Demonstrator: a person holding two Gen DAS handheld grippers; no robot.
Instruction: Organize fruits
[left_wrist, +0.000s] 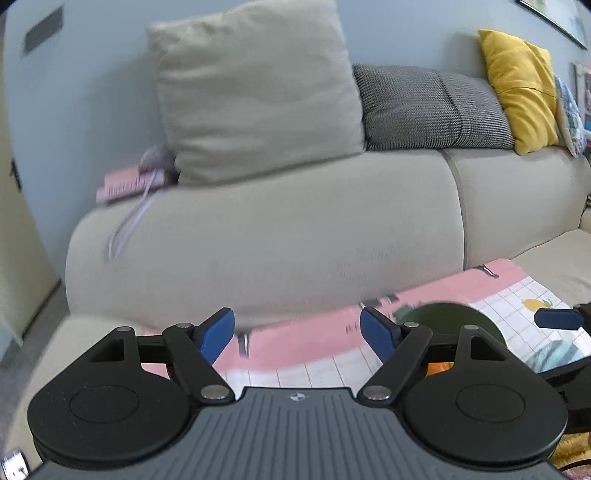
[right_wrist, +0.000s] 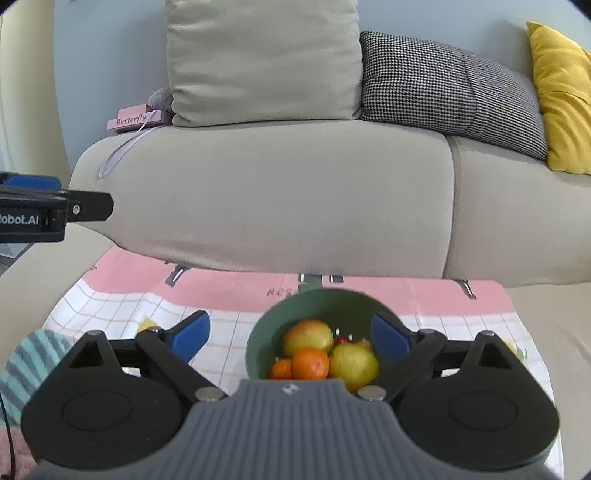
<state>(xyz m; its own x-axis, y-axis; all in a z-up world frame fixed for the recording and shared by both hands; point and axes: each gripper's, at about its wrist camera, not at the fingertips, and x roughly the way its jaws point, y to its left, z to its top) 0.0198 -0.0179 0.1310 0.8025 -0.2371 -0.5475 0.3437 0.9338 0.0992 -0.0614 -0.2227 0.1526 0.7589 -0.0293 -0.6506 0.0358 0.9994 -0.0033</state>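
Both grippers raised above a pink-and-white checked cloth spread over the seat of a beige sofa.

Right gripper: jaws released and spread wide, nothing between the blue pads. Seen from the right wrist, hovering over a green bowl standing on the cloth, near its back edge. Inside the bowl, heaped together and touching: a yellow-red apple at the back left, a yellow-green apple or pear at the right, an orange mandarin in front between them, a smaller orange fruit at its left, and something small and red behind, too hidden to identify. No fruit lying loose on the visible cloth.

Left gripper: jaws likewise released, wide apart, empty. Pointed at the sofa's backrest, with only the cloth's far edge underneath. Bowl rim visible just behind its right finger, with a sliver of orange below. Left wrist view blurred.

Behind, propped on the backrest: a beige cushion, a houndstooth cushion beside it, a yellow cushion further right. On the sofa arm at the left, a pink box lettered "Butterfly" with a pale ribbon trailing down.
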